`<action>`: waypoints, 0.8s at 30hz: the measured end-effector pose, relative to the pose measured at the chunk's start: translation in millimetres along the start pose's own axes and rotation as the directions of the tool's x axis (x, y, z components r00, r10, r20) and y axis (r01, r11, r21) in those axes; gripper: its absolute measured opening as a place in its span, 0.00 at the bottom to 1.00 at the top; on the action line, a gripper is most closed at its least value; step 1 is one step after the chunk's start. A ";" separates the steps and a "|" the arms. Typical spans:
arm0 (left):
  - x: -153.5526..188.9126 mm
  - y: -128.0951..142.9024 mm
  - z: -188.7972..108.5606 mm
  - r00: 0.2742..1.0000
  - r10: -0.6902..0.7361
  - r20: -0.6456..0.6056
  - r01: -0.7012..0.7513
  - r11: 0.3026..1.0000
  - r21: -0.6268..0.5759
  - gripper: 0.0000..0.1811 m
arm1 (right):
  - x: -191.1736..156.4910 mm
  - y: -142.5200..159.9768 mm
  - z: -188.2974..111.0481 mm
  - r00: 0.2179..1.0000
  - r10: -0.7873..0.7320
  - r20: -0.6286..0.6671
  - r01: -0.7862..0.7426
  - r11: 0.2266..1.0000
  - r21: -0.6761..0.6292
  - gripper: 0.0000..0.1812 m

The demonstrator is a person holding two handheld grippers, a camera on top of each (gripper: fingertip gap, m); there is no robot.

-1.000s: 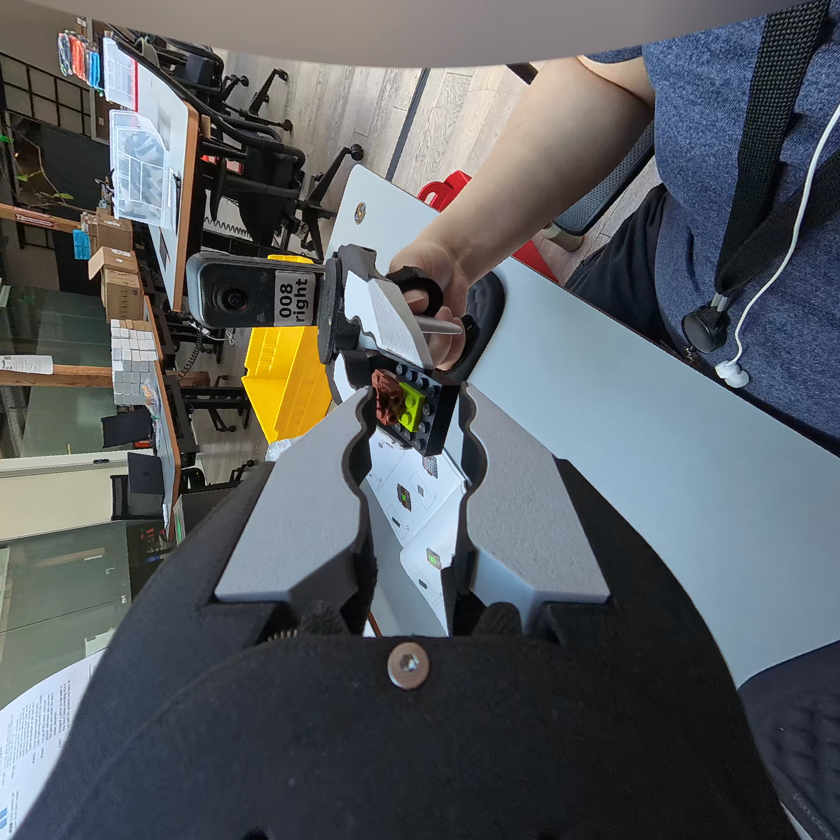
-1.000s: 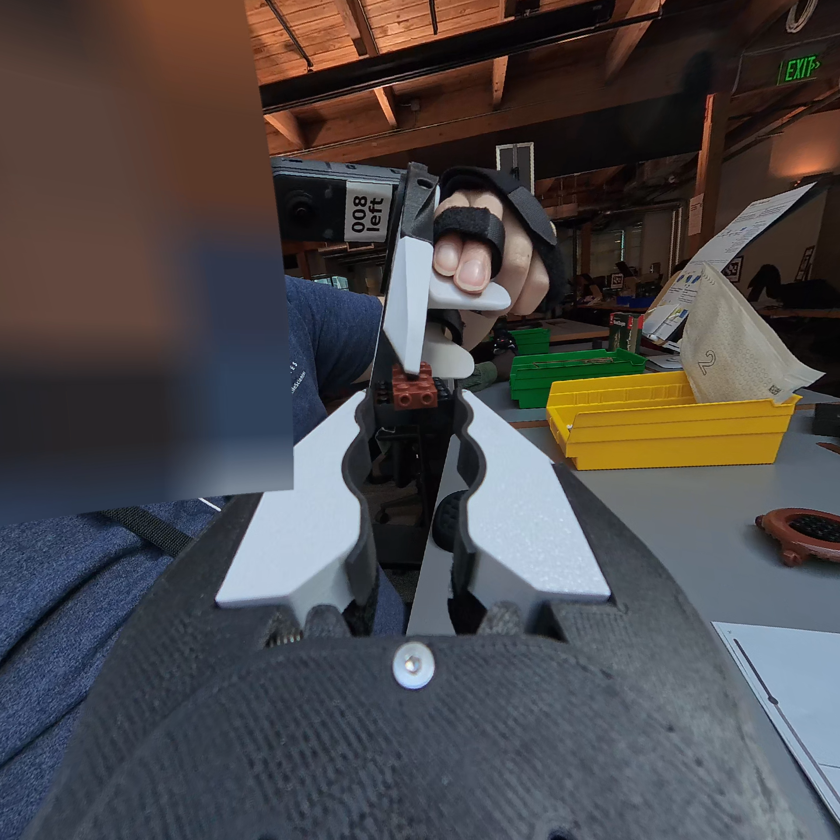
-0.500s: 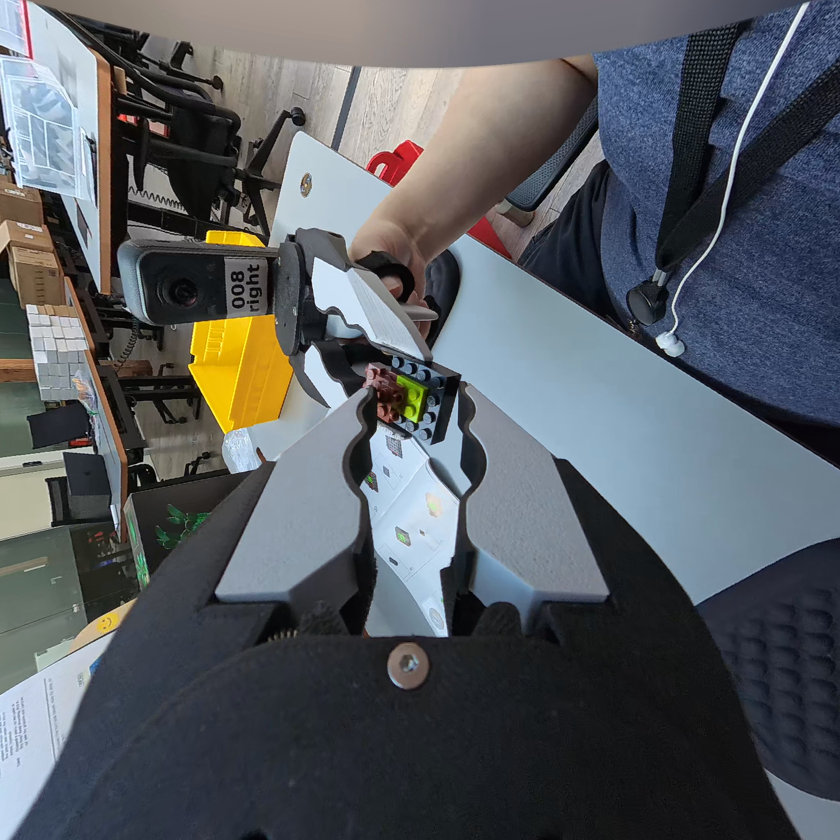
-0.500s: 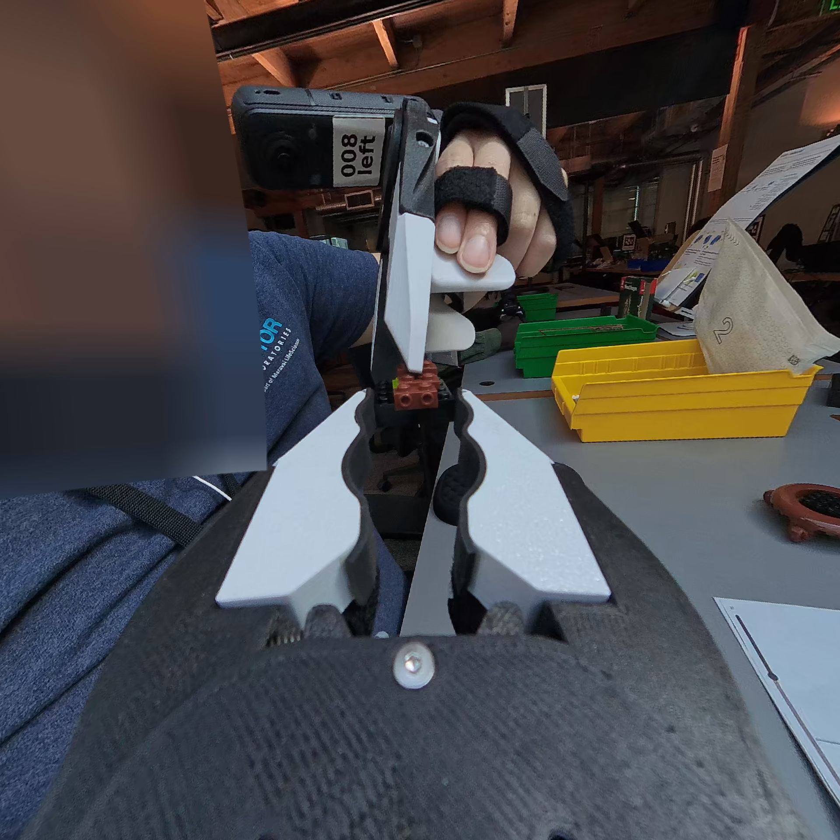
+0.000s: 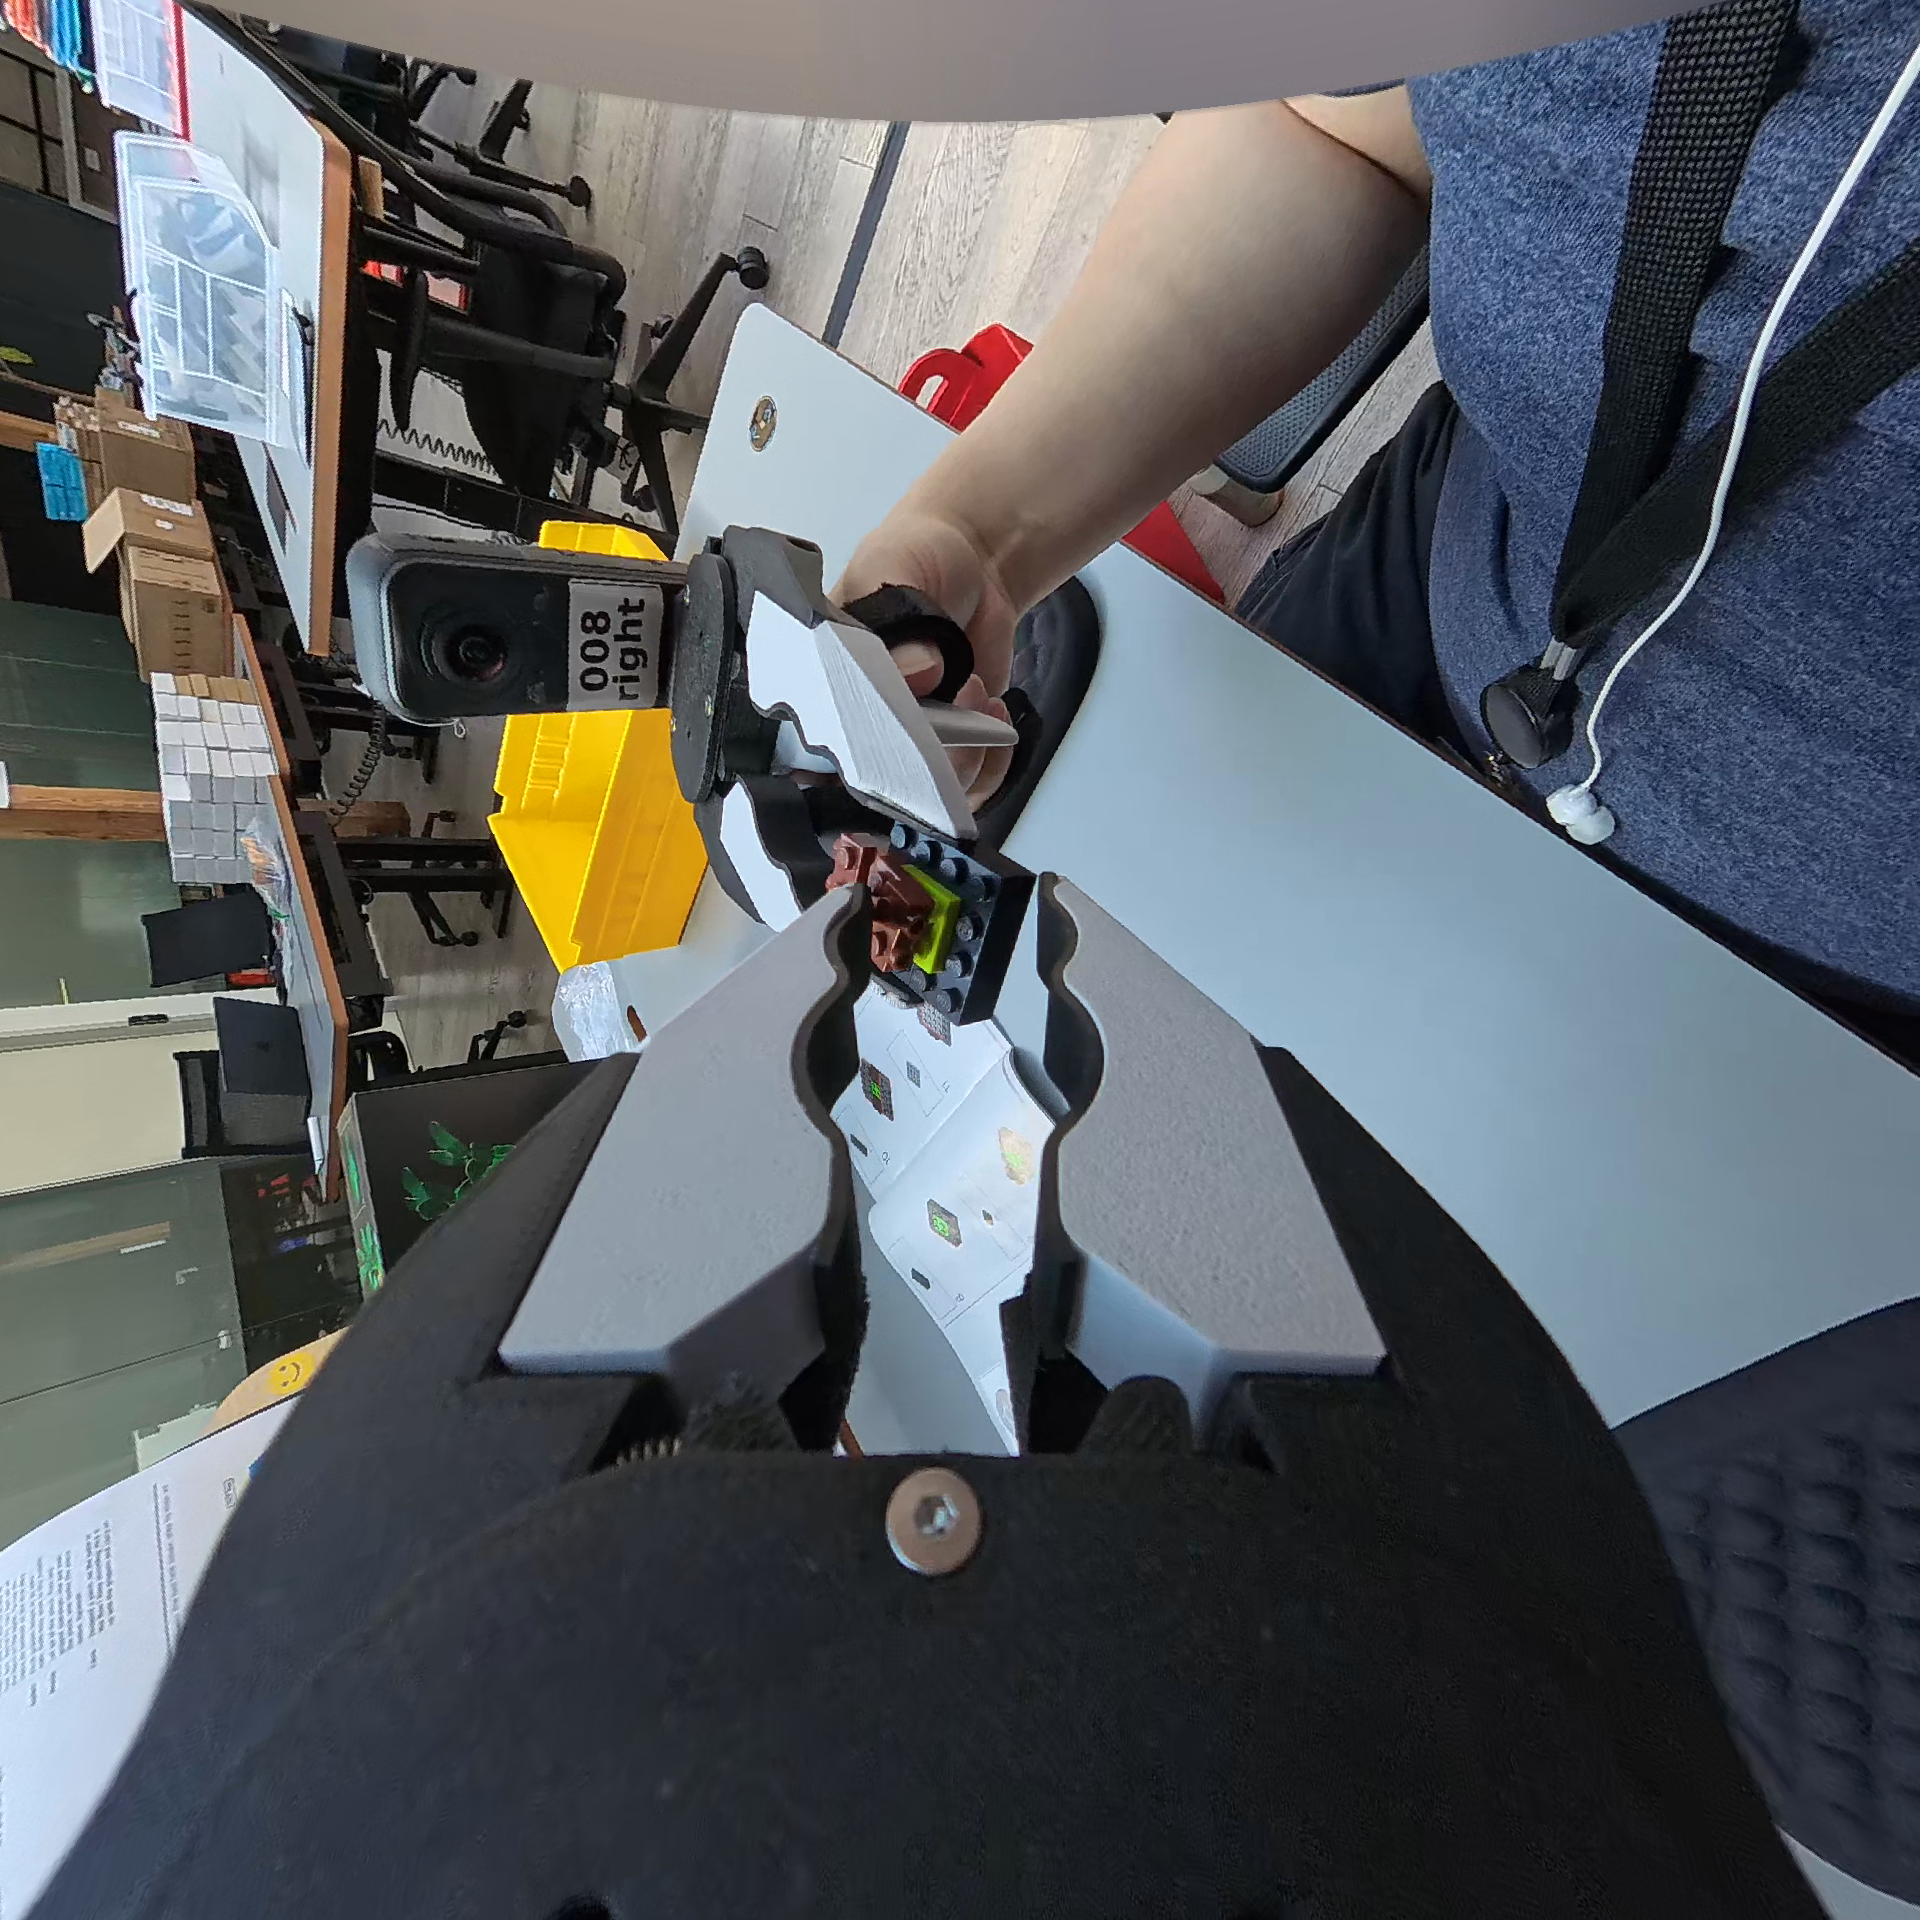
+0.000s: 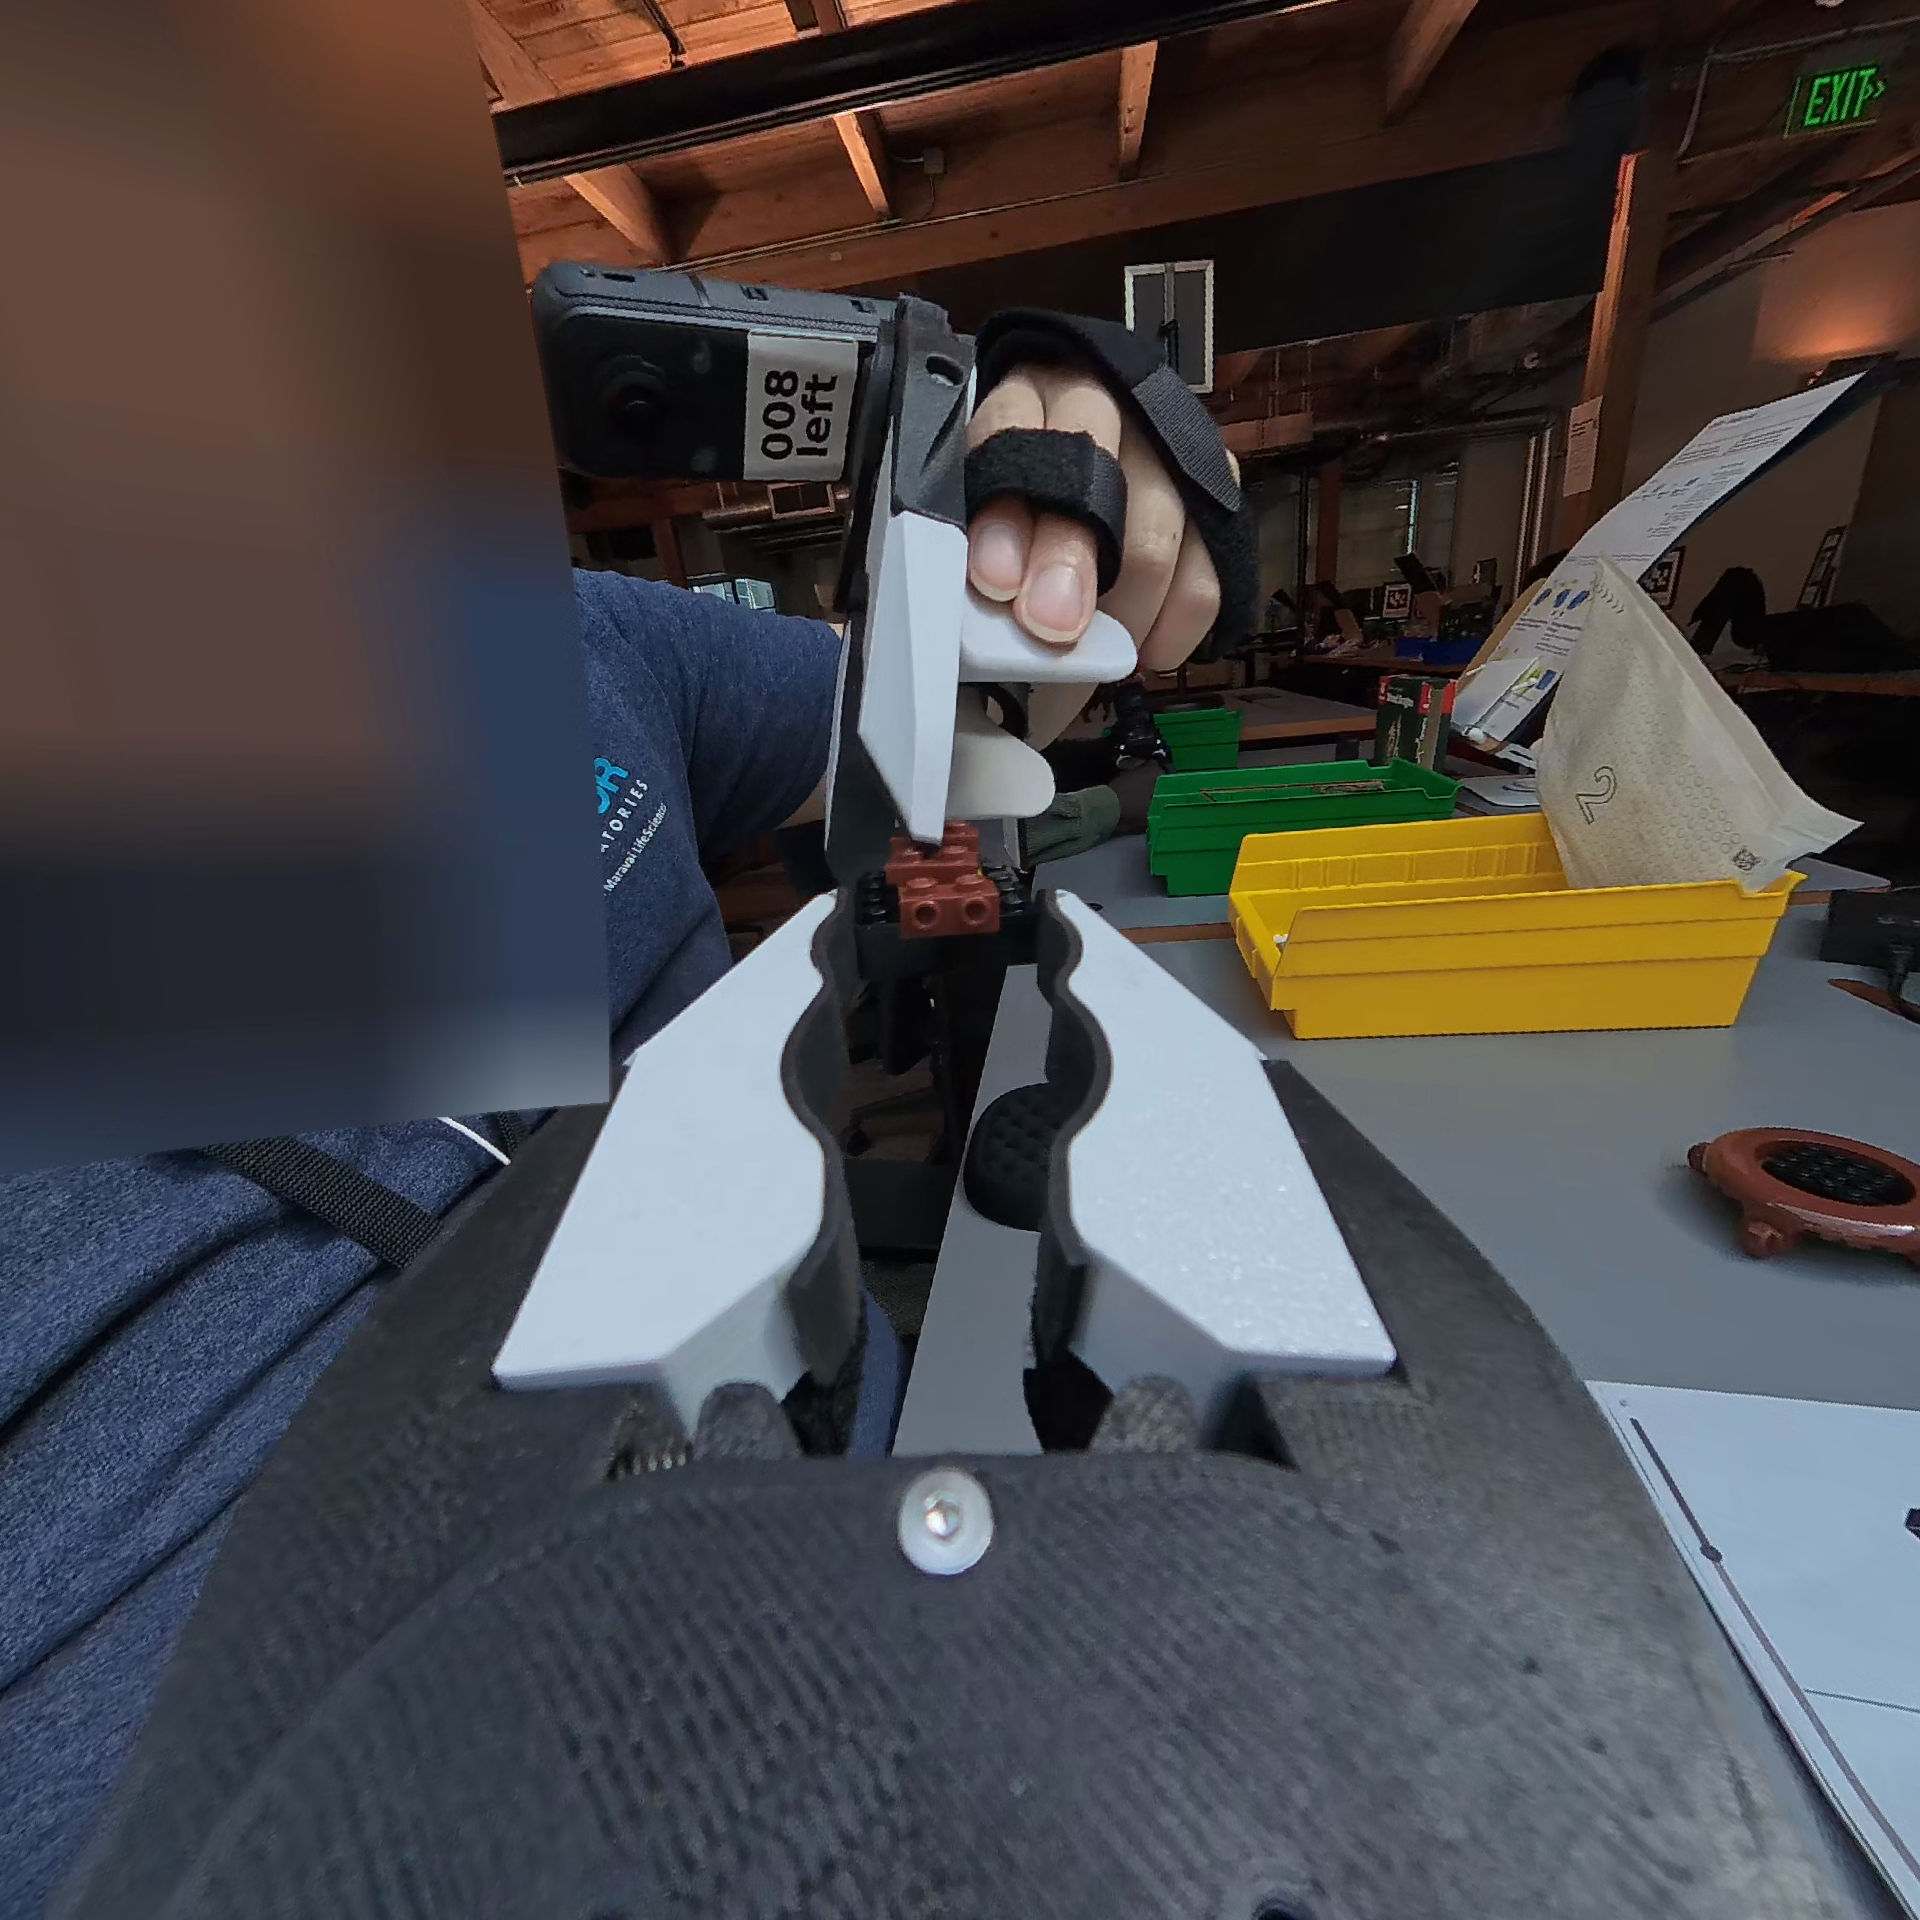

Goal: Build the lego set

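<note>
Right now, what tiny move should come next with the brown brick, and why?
Probably press the left hand-held gripper straight down a little. Its tip sits on the brown brick, which is stacked on the black plate held by the right hand-held gripper, and may not be fully seated.

Glossy plastic yellow bin (image 6: 1507, 935) sits on the smooth matt tabletop (image 6: 1455, 1122); beside it, a crinkled paper bag (image 6: 1662, 769); overhead, rough wooden beams (image 6: 862, 156).

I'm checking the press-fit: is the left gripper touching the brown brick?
Touching. In the right wrist view the left gripper reaches in from above, and the tip of its grey finger sits on the top brown brick, no gap.
</note>
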State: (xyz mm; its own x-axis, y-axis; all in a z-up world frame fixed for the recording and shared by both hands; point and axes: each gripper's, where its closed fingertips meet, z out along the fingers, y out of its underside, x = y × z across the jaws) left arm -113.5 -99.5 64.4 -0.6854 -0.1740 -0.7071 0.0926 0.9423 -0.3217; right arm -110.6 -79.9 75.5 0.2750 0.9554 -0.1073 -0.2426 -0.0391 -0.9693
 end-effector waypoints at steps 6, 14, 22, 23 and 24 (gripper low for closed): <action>-3.5 2.6 -1.5 1.000 0.006 0.023 -0.005 1.000 -0.012 0.15 | 0.7 -2.7 -1.8 1.000 -0.023 -0.014 0.023 1.000 0.005 0.18; -5.6 1.0 -1.0 0.999 0.014 0.040 -0.013 1.000 -0.014 0.14 | 2.0 -4.3 -4.3 0.999 -0.029 -0.026 0.030 1.000 0.011 0.18; -9.5 1.1 -0.8 0.998 0.015 0.063 -0.013 1.000 -0.027 0.14 | 3.3 -7.6 -7.1 0.998 -0.037 -0.041 0.038 0.999 0.027 0.18; -10.3 1.3 -1.0 0.997 0.016 0.069 -0.014 0.999 -0.029 0.13 | 3.6 -8.4 -7.6 0.998 -0.036 -0.043 0.038 0.999 0.032 0.18; -10.9 1.3 -1.1 0.997 0.016 0.073 -0.014 0.999 -0.029 0.13 | 3.7 -8.7 -7.8 0.998 -0.037 -0.044 0.038 0.999 0.034 0.18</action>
State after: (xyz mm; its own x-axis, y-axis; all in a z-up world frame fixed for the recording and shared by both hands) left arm -106.7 -96.0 72.4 -0.6290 -0.1796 -0.7564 0.0810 0.9525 -0.2935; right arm -100.3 -78.3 81.8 0.3240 0.9426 -0.0812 -0.2636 0.0075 -0.9646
